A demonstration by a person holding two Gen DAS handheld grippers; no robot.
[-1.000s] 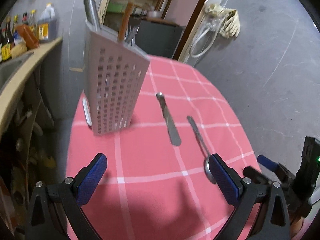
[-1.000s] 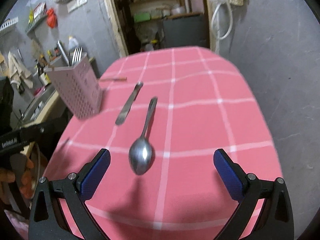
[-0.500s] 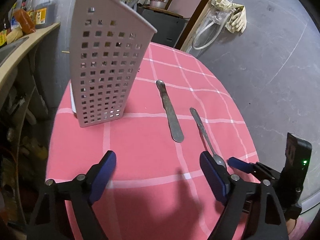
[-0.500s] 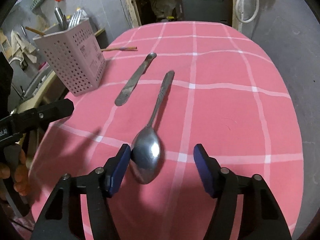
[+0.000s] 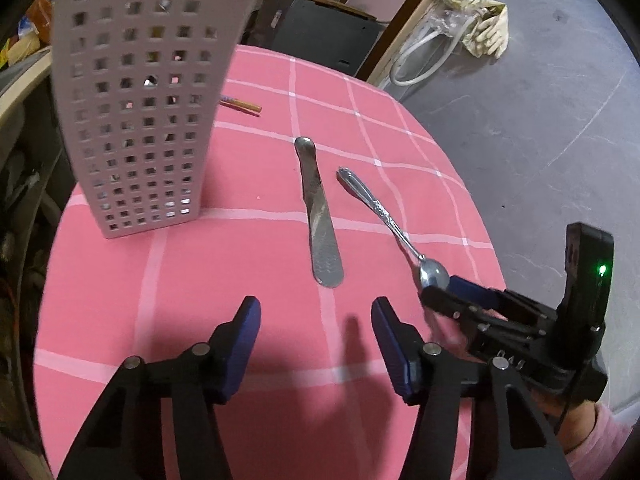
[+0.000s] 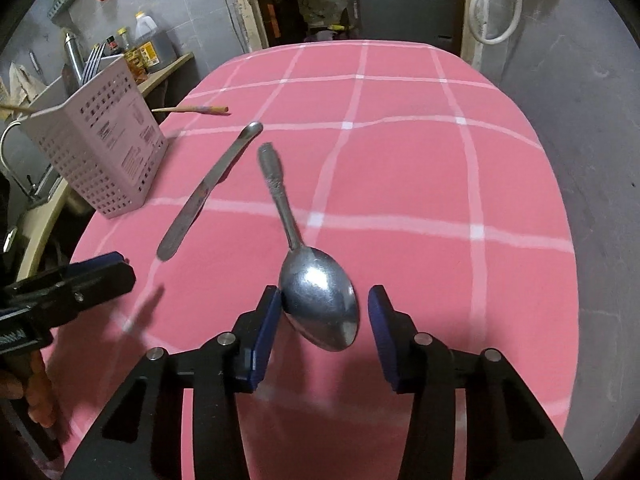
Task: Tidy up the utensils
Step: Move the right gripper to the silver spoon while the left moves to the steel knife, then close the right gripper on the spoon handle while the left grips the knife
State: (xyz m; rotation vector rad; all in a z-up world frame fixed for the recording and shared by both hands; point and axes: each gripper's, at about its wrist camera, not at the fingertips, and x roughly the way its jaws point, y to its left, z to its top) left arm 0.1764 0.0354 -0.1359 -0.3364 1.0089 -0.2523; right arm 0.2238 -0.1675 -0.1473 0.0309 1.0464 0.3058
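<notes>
Nothing I can make out properly. The utensil holder (image 6: 96,148) at the left of my right wrist view carries a printed label, too small to read. The bottles (image 6: 148,46) at the upper left show yellow labels, also illegible.

Pink checked tablecloth (image 6: 420,184), white hose (image 6: 496,4) — bottles (image 6: 150,46) on counter

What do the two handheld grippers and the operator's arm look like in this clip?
The left gripper and the right gripper share one build: black linkage arms with silver pivot pins and blue finger pads. The right one's body carries a green LED. A pink sleeve shows behind it.
</notes>
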